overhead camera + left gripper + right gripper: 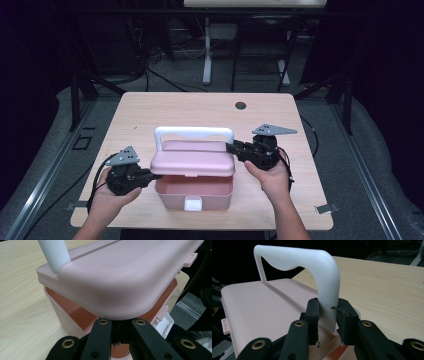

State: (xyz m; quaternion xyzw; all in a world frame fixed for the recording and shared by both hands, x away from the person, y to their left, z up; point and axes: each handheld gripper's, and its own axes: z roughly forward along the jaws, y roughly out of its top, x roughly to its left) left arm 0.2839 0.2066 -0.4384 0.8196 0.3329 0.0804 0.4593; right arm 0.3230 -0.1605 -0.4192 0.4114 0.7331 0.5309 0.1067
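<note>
Clenched fingers of the left gripper (148,176) pinch the corner edge of the pale pink rounded plastic lid (193,162), holding it tilted above the open pink plastic lunch box (194,192), which sits near the front edge of the light wooden table (150,112). Behind that box, the right gripper (231,148) has its pads (313,315) on either side of the white arched plastic handle (194,133), seemingly pressing its post. Smooth, stiff and probably light, the lid may slip; the handle post and the rim are the surest holds.
</note>
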